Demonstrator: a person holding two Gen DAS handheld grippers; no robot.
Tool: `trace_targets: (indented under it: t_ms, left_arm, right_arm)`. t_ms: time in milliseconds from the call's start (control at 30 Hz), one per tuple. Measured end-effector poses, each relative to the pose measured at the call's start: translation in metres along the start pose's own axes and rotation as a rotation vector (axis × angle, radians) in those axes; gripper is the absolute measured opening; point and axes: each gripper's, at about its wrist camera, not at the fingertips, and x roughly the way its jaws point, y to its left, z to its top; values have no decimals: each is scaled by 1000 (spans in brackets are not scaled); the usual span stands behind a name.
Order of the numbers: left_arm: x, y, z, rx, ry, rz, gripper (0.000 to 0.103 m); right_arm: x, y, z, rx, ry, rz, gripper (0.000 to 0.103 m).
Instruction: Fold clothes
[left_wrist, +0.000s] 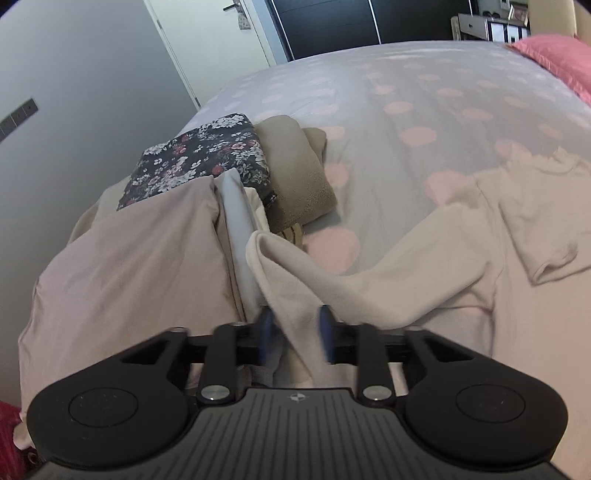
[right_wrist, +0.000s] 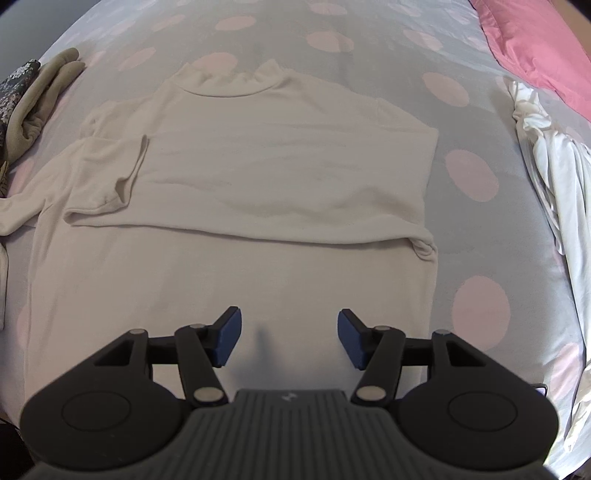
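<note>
Cream knit sleeve (left_wrist: 295, 288) is pinched between the blue pads of the left gripper (left_wrist: 295, 332), lifted off the bed (left_wrist: 424, 92) beside a stack of folded clothes (left_wrist: 207, 162): floral print, tan fleece, smooth beige. Right gripper (right_wrist: 290, 334) hovers low over the cream top's (right_wrist: 280, 155) hem, jaws wide apart, holding nothing. Top lies flat on the polka-dot cover, right sleeve folded across the chest. Crumpled white garment (right_wrist: 554, 177) lies at far right.

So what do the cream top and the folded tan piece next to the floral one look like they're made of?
Cream top: looks like a soft, matte knit, likely cotton jersey; it drapes limply where the left gripper pinches its sleeve and creases softly.
Folded tan piece: looks like fleece; thick, with a fuzzy, napped surface and rounded edges. Exact fibres can't be told.
</note>
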Motion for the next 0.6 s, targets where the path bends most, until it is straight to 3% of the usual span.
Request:
trace_targets:
  t_ms: [67, 200, 400, 600]
  left_arm:
    - [-4, 0, 0, 6, -14, -14, 1]
    - [-25, -4, 8, 11, -72, -104, 0]
    - [-65, -28, 36, 23, -134, -319, 0]
    - [-85, -72, 73, 27, -155, -536, 0]
  right_arm:
    - [-1, 0, -2, 8, -5, -8, 63]
    - [3, -5, -5, 27, 3, -18, 63]
    - [8, -6, -5, 24, 39, -43, 63]
    - [-2, 5, -6, -55, -3, -21, 63]
